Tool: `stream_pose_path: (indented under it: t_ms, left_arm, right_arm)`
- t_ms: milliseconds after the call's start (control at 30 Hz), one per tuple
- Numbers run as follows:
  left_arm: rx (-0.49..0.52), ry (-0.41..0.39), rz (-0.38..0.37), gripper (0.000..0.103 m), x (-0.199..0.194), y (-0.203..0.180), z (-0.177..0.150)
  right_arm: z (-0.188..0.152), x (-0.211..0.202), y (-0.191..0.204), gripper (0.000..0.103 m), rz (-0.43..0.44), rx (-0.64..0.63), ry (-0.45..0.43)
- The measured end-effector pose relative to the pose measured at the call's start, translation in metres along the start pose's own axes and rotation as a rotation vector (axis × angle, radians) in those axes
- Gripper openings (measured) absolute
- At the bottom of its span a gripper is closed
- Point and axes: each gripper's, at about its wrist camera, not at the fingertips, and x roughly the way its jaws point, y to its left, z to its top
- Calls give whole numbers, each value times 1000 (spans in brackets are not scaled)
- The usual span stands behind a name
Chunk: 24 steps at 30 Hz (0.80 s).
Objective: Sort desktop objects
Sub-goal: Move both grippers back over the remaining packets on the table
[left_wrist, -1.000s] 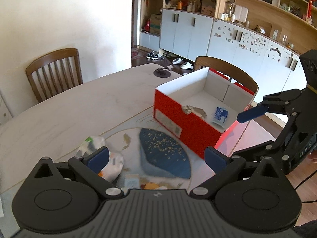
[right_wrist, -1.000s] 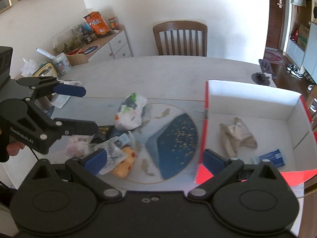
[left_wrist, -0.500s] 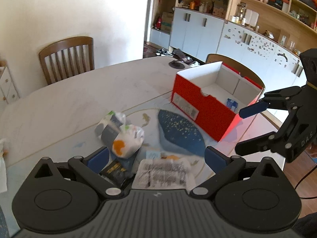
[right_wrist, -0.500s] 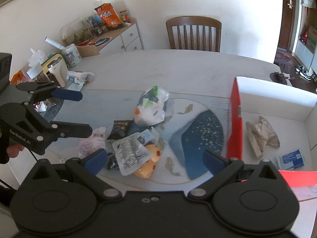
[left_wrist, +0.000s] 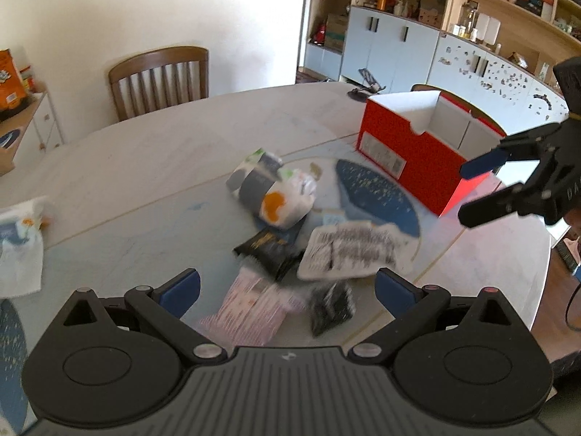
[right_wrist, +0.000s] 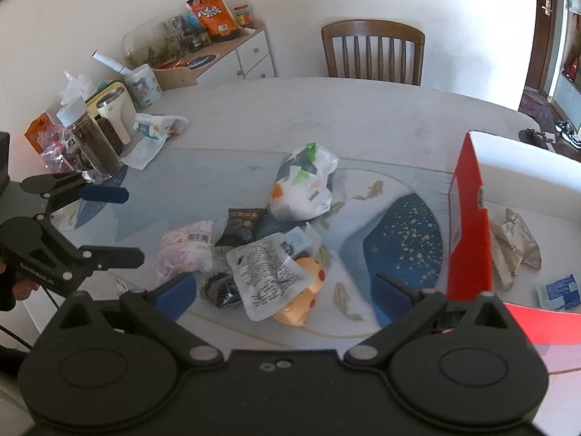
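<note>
A heap of snack packets lies mid-table: a white bag with an orange spot [right_wrist: 303, 187] [left_wrist: 281, 196], a black packet [right_wrist: 241, 225] [left_wrist: 268, 249], a pink packet [right_wrist: 187, 250] [left_wrist: 250, 309], a clear printed pouch [right_wrist: 268, 270] [left_wrist: 350, 252] and an orange toy [right_wrist: 303, 299]. The red box [right_wrist: 468, 239] [left_wrist: 410, 154] at the right holds a crumpled wrapper [right_wrist: 515, 249] and a blue packet [right_wrist: 557, 290]. My left gripper [left_wrist: 287, 290] [right_wrist: 112, 225] is open and empty over the heap's near side. My right gripper [right_wrist: 285, 287] [left_wrist: 479, 189] is open and empty, beside the box.
A wooden chair [right_wrist: 374, 52] stands at the table's far side. Jars, a cup and bags [right_wrist: 98, 123] crowd the table's left end by a sideboard. A white cloth [left_wrist: 20, 243] lies at the left. A phone stand [left_wrist: 366, 89] sits behind the box.
Both grippers have pulled away from the box toward the heap; the left view has swung left, so the packets now lie just ahead of its fingers. Both stay open.
</note>
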Motion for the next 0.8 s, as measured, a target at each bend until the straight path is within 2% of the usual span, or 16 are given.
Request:
stream_pose_path:
  t_ms: [133,400,800]
  left_arm:
    - [-2,1,-2,103,-6,6,-16]
    - [63,13,-49,103,-7,12,-46]
    - [208,49,-168,103,-5,27,-89]
  right_arm:
    - [-1,6,4,103,-3,-6,7]
    - [-2,21,10,103,-12,-24,16]
    - [-3,43,24,99,-28,-76,43]
